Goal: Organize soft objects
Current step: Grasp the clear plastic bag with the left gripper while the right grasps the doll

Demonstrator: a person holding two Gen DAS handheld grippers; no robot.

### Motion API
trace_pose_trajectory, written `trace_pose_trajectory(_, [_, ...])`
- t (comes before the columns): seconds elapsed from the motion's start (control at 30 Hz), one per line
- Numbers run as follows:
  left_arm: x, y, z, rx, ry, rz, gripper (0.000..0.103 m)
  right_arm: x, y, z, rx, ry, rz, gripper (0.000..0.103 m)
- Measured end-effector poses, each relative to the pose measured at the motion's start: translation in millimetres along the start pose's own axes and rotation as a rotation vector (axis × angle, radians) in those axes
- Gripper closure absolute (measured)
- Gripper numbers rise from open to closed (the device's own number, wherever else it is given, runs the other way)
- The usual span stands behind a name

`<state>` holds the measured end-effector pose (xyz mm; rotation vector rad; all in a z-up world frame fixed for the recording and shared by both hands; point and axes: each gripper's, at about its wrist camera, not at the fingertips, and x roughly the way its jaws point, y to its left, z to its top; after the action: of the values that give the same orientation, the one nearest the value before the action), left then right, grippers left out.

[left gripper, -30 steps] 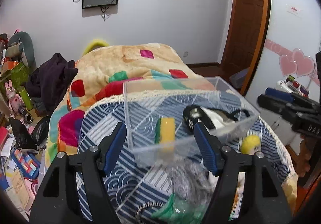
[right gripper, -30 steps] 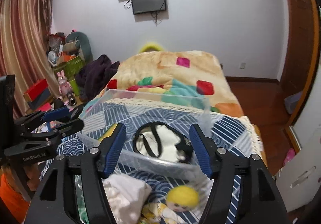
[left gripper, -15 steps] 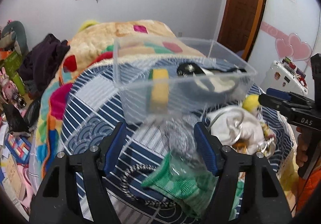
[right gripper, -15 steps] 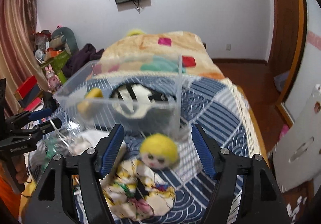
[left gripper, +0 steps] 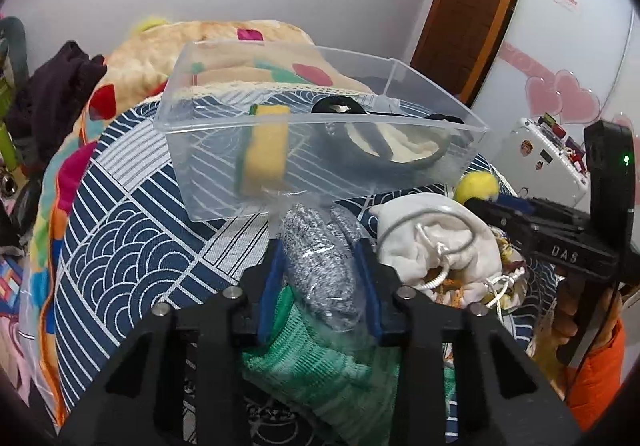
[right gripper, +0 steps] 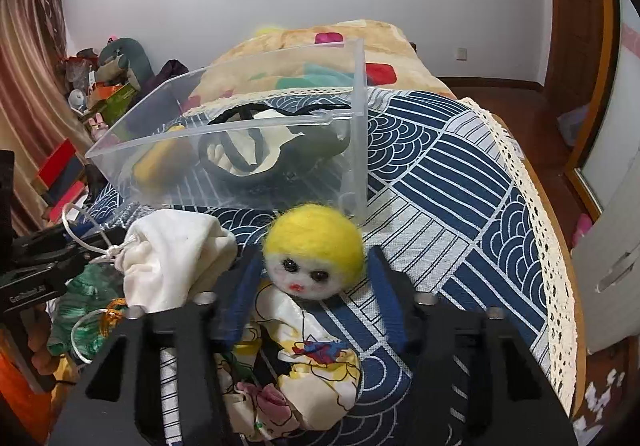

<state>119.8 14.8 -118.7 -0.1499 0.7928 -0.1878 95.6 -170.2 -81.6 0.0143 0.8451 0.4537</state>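
Note:
A clear plastic bin (left gripper: 224, 118) (right gripper: 360, 94) stands on the blue patterned bedspread (left gripper: 120, 214). It holds a yellow and green sponge (left gripper: 266, 150) and a white and black cloth piece (left gripper: 384, 140). My left gripper (left gripper: 320, 250) is shut on a grey knitted item in a clear bag (left gripper: 320, 258), above a green knit cloth (left gripper: 320, 366). My right gripper (right gripper: 314, 266) has its fingers on both sides of a yellow-haired doll's head (right gripper: 314, 250); the doll (left gripper: 478, 184) wears a floral dress (right gripper: 304, 366). A white drawstring pouch (left gripper: 440, 246) (right gripper: 172, 250) lies between them.
A colourful blanket (left gripper: 224, 46) covers the far half of the bed. Dark clothes (left gripper: 52, 86) and toys pile up at the left. A wooden door (left gripper: 468, 10) is at the back right. The bed's lace edge (right gripper: 536, 222) runs along the right.
Both grippers dropped lower toward the pile in front of the bin. The left closed on the bagged grey knit. The right narrowed around the doll's head.

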Motion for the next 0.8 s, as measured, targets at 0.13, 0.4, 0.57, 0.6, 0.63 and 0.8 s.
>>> trace_pose_trajectory(0.13, [-7, -6, -3, 0.017, -0.019, 0.016, 0.083, -8, 3, 2, -0.009, -0.039, -0.020, 0.061])
trace_pose_trajectory(0.4, [-35, -9, -1, 0.029, -0.077, 0.025, 0.090, -27, 11, 12, -0.043, -0.105, -0.022, 0.061])
trace_pose_trajectory(0.57, [-59, -7, 6, 0.022, -0.136, 0.023, 0.090, -41, 17, 21, -0.059, -0.148, -0.016, 0.061])
trace_pose_trajectory(0.6, [-63, -7, 8, 0.021, -0.146, 0.022, 0.090, -44, 18, 23, -0.062, -0.159, -0.014, 0.061])
trace_pose_trajectory(0.63, [-69, -6, 10, 0.019, -0.162, 0.021, 0.090, -46, 19, 24, -0.063, -0.167, -0.013, 0.061])
trace_pose_trajectory(0.8, [-85, -4, 26, 0.025, -0.232, 0.053, 0.090, -54, 26, 38, -0.076, -0.213, -0.002, 0.061])
